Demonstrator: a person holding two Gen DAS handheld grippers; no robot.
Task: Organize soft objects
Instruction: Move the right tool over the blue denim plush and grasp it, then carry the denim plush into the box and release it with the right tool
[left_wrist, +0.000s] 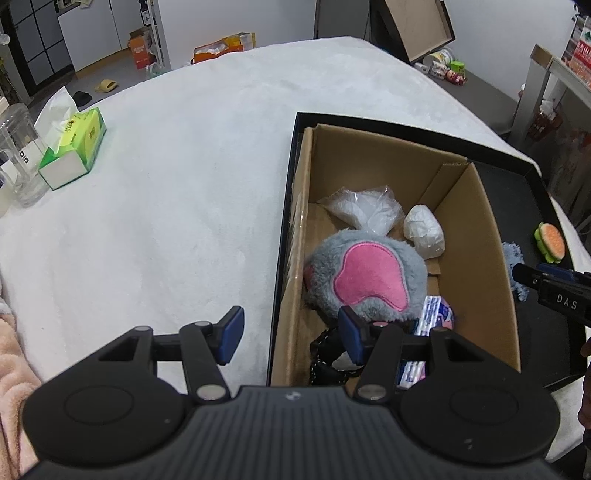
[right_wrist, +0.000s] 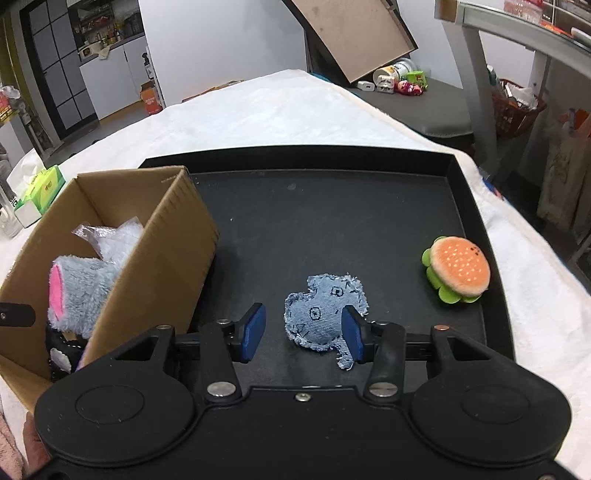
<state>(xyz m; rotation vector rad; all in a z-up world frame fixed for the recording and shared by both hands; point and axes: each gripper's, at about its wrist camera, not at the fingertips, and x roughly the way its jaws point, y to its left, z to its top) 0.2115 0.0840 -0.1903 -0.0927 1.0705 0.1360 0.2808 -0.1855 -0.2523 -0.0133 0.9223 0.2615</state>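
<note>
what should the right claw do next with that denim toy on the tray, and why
Probably ease the right claw forward and down, then close on the denim toy. Its jaws are open with the toy lying loose between and just ahead of them on the black tray. The burger plush also remains outside the cardboard box.

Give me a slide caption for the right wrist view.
Open right gripper approaches a denim toy on the black tray, burger plush beside, cardboard box left.
</note>
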